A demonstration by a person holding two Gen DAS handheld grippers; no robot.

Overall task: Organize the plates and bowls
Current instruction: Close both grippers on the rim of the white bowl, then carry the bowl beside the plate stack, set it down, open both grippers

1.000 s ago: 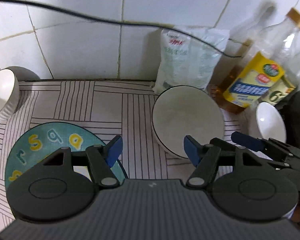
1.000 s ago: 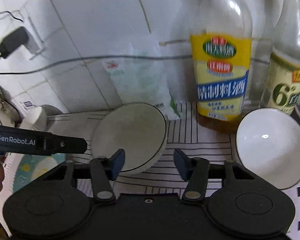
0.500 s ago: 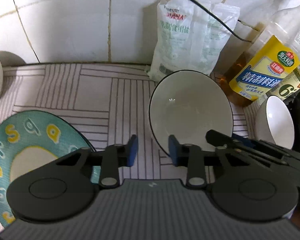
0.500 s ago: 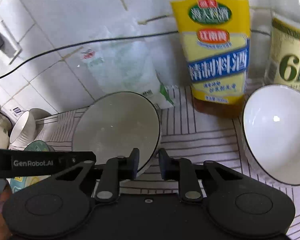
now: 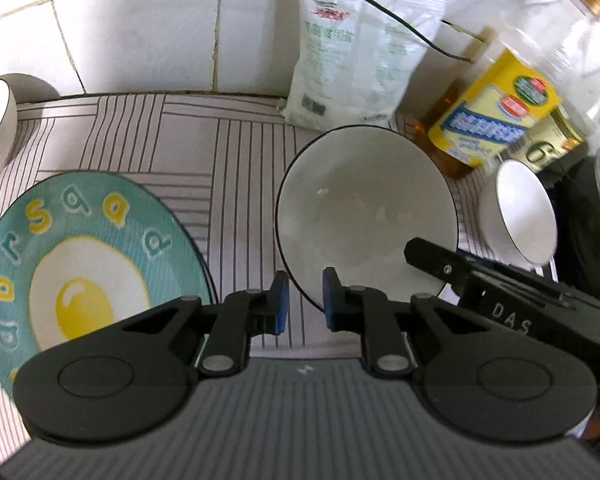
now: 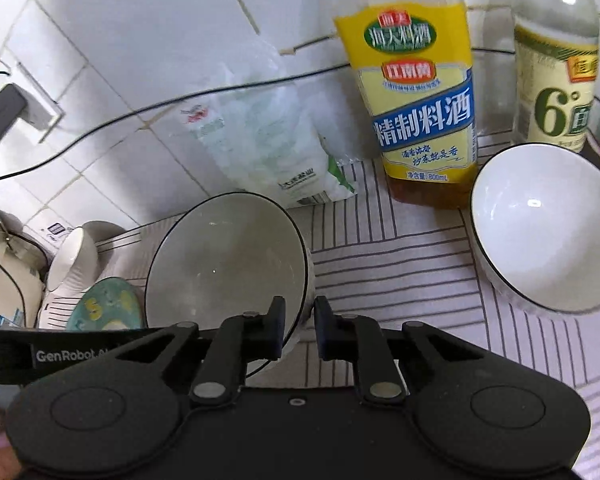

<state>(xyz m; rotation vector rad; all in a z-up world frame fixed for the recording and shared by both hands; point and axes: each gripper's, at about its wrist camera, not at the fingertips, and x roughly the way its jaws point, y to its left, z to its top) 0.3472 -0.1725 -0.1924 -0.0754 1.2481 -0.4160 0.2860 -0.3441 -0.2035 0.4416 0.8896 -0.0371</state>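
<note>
Both grippers have closed on the near rim of the grey bowl [image 5: 364,216] on the striped desk [image 5: 228,152] — left gripper [image 5: 303,300] jaws clamped on its left, right gripper [image 6: 298,326] jaws on its right. Lift evenly, level — clear of the egg plate [image 5: 88,264] and white bowl [image 6: 544,228].

White tiled wall [image 5: 140,32] stands behind a stripe-patterned counter mat [image 5: 236,152].

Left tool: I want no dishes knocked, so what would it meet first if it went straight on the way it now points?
Most likely the big bowl: the left tool already has its near rim between the fingertips. Depth is unclear, but the striped mat would come next.
</note>
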